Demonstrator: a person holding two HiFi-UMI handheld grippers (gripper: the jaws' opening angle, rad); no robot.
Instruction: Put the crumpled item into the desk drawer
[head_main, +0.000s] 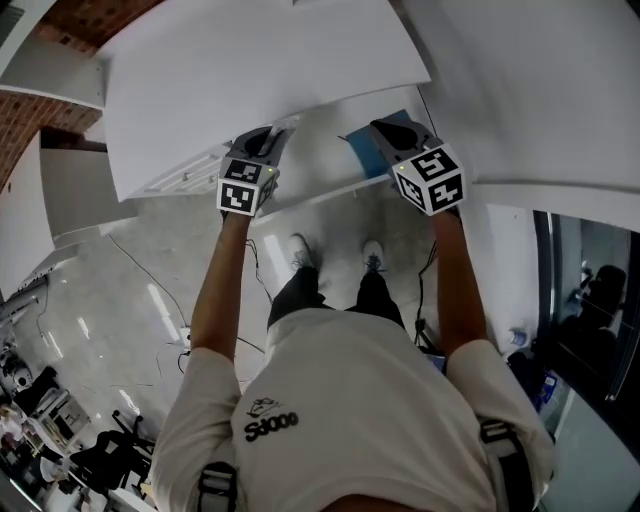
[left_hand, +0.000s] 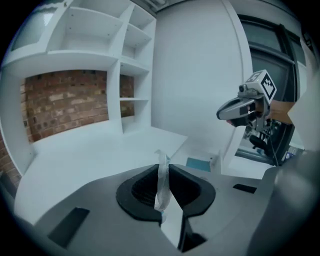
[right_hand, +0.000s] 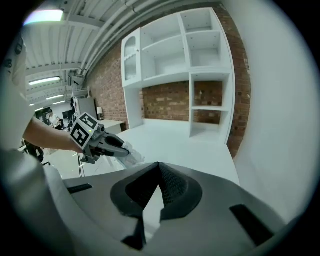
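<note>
left claw (left_hand: 162, 167) clamped on the crumpled item (left_hand: 162, 186), a thin, clear, wrinkled strip standing upright between the pads, its top poking just past the tips. right claw (right_hand: 159, 167) closed, tips meeting, nothing in it. both are held over the front edge of the white bench (left_hand: 90, 155). drawer (head_main: 322, 190) looks pulled open below them, with a blue patch (head_main: 365, 155) inside.

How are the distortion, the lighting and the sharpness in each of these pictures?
Head view: strong wide-angle bending, the edges of the white desk curve; bright streaks of glare lie on the floor. Left gripper view: dark round corners, a bluish cast; the crumpled item between the jaws is sharp. Right gripper view: same dark corners; the ceiling lamp is blown out to white.
</note>
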